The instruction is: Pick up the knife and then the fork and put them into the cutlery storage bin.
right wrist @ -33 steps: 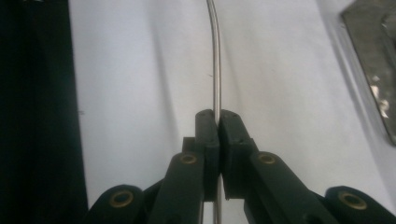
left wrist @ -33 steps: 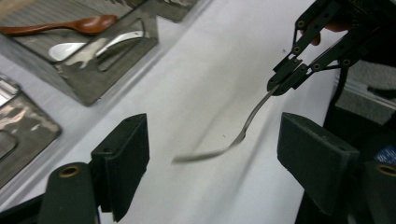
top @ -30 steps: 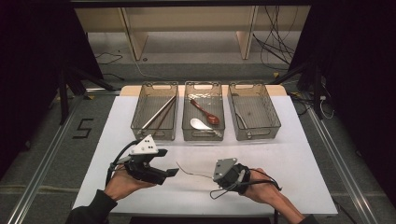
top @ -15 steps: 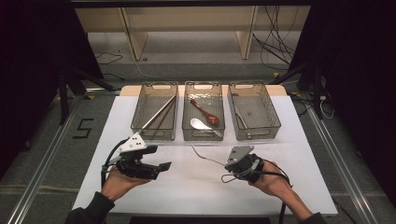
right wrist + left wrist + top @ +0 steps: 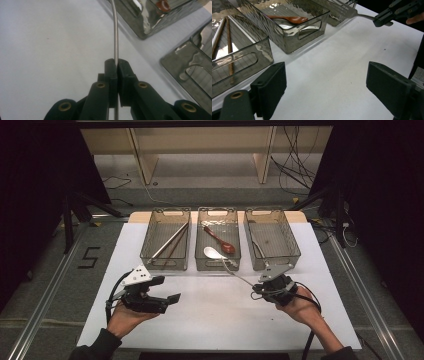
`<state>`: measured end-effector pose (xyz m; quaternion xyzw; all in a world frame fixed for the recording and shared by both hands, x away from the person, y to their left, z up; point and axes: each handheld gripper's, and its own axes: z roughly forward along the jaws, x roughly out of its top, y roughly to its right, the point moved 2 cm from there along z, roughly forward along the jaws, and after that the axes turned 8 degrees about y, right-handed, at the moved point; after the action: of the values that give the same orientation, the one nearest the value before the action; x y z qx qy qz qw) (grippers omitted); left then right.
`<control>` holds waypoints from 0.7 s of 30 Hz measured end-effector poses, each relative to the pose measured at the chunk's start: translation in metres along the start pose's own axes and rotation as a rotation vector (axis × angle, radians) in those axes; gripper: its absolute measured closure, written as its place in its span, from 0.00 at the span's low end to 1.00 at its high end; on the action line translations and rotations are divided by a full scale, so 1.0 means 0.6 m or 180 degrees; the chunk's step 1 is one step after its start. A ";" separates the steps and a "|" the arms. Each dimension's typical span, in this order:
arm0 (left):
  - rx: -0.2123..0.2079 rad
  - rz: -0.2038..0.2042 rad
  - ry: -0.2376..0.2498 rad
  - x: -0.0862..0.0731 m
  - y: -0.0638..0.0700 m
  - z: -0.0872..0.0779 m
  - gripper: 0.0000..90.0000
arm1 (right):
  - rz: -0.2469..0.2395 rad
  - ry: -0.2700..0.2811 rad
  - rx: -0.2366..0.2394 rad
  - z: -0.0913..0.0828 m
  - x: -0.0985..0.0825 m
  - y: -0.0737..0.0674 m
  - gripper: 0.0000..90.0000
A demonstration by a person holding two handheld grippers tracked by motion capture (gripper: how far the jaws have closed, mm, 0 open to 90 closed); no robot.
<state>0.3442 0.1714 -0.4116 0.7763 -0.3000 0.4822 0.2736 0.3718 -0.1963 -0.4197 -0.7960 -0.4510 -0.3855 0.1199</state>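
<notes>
Here, metal utensil point(image 5: 114, 30), perhaps a fork, clamped in right hand-held gripper point(image 5: 117, 65).

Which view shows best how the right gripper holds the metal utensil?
Right gripper view: the right gripper is shut on the metal utensil's thin handle. Left gripper view shows it from the side, farther off. High view shows it small, head toward the middle bin.

Chopsticks point(image 5: 170, 242) lie in the left bin point(image 5: 150, 251); a brown spoon point(image 5: 220, 240) in the middle bin point(image 5: 218, 266).
</notes>
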 end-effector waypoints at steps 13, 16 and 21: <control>0.0094 -0.0037 0.0057 -0.004 -0.006 -0.003 0.17 | 0.0247 0.0068 -0.0165 -0.019 -0.009 0.038 0.97; 0.0109 -0.0028 0.0078 -0.003 -0.006 -0.005 0.17 | 0.0297 0.0080 -0.0186 -0.021 -0.008 0.045 0.97; 0.0162 -0.0048 0.0125 -0.002 -0.006 -0.009 0.17 | 0.0377 0.0097 -0.0298 -0.026 -0.005 0.065 0.97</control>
<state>0.3433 0.1782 -0.4110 0.7756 -0.2764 0.5028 0.2632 0.3949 -0.2284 -0.4052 -0.8200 -0.3828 -0.4104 0.1120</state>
